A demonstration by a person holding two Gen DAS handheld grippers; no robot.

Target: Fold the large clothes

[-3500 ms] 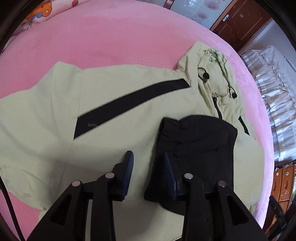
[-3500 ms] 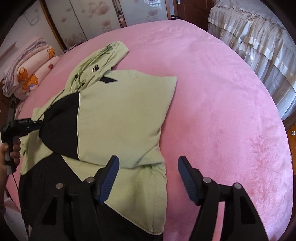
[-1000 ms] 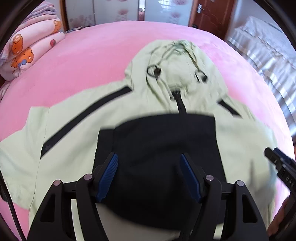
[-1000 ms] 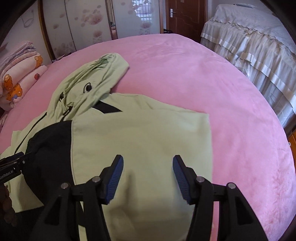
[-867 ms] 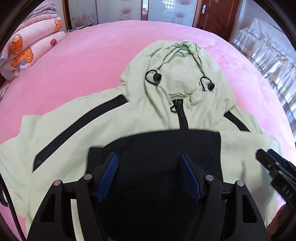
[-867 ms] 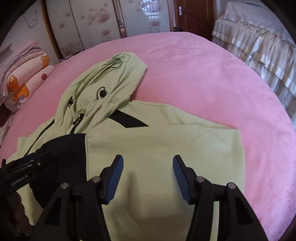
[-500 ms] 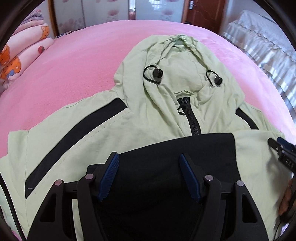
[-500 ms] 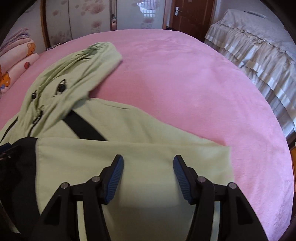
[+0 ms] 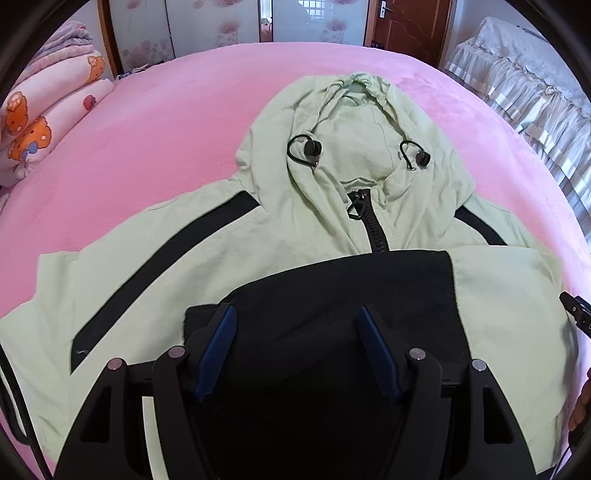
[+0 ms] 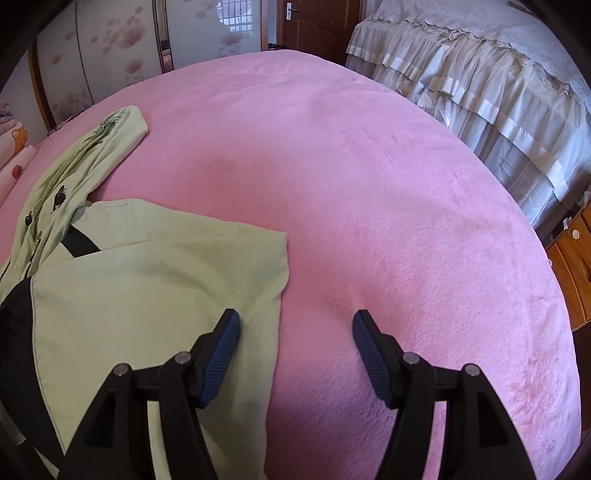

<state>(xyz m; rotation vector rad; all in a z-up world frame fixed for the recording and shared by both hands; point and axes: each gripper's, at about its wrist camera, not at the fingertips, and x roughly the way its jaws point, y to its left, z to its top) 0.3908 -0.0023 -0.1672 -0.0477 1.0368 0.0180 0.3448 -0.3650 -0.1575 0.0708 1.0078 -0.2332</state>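
A pale green hooded jacket (image 9: 229, 258) with black stripes lies face up on the pink bed (image 9: 155, 122), hood toward the far side. A black panel (image 9: 332, 295) is folded over its chest. My left gripper (image 9: 295, 347) hangs open above that black panel with nothing between its fingers. In the right wrist view the jacket's folded right side (image 10: 147, 295) ends in an edge just under my right gripper (image 10: 293, 350). Its jaws are opening; the left finger is over green cloth, the right finger over bare pink cover, and the pads press on nothing.
Folded pink patterned blankets (image 9: 44, 122) sit at the bed's far left. A second bed with a frilled white cover (image 10: 498, 92) stands to the right, a wooden cabinet (image 10: 572, 266) beside it. Wardrobe doors and a brown door (image 9: 406, 26) line the far wall.
My right gripper slid to the right, from over the folded green side to its right edge, and its jaws widened. The left gripper's view stayed over the black panel, with the hood a little nearer.
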